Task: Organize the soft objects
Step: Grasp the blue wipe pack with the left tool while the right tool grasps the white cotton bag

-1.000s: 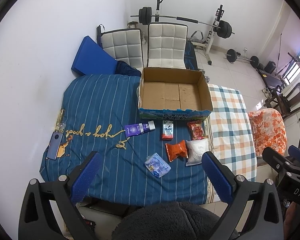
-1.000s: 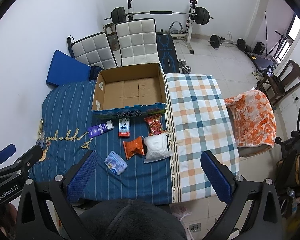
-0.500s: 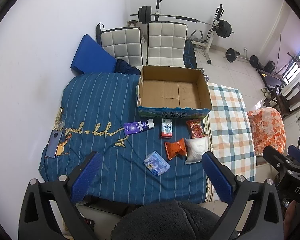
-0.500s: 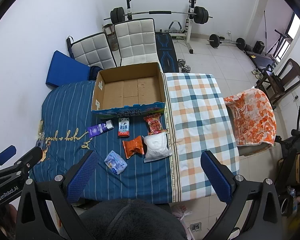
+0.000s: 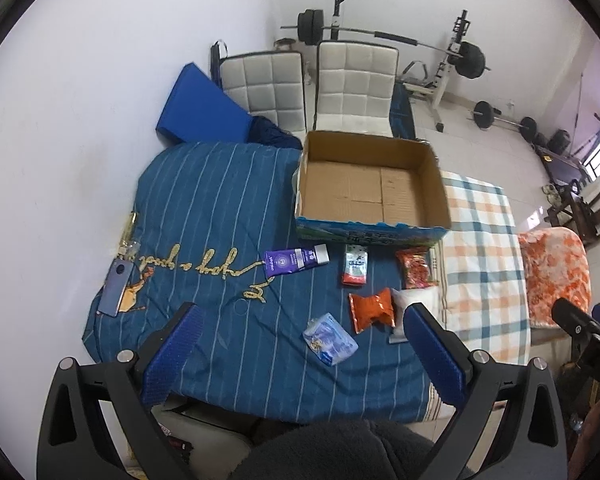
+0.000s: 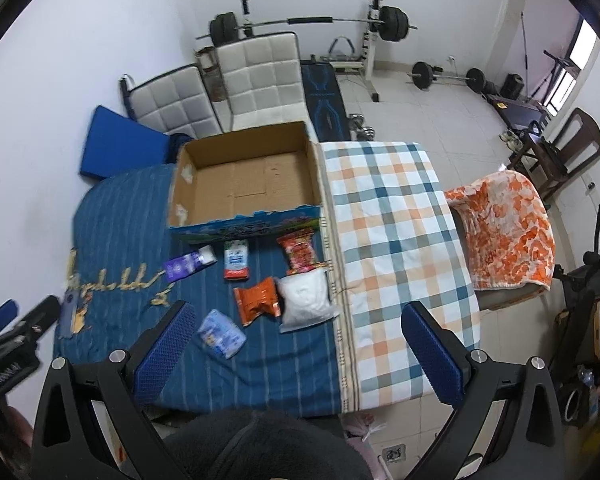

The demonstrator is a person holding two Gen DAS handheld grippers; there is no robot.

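An empty cardboard box point(image 5: 370, 188) point(image 6: 246, 180) sits on a blue striped bedspread point(image 5: 216, 208). In front of it lie a purple tube point(image 5: 294, 261) point(image 6: 188, 266), a red-white packet point(image 5: 355, 266) point(image 6: 236, 260), a red snack bag point(image 5: 414, 268) point(image 6: 302, 251), an orange bag point(image 5: 371, 308) point(image 6: 257, 301), a white pouch point(image 5: 416, 302) point(image 6: 306, 300) and a pale blue pack point(image 5: 330, 338) point(image 6: 221, 334). My left gripper point(image 5: 300, 344) and right gripper point(image 6: 296, 340) are both open, empty, high above the bed's near edge.
A phone point(image 5: 116, 288) lies at the bedspread's left edge. A checked blanket point(image 6: 388, 232) covers the right side. An orange floral cloth point(image 6: 504, 224) drapes over a seat on the right. White chairs point(image 5: 308, 84), a blue cushion point(image 5: 200, 112) and a barbell rack point(image 5: 452, 60) stand behind.
Both grippers have dropped slightly nearer the bed; the right view has swung a little rightward. Nothing on the bed has moved.
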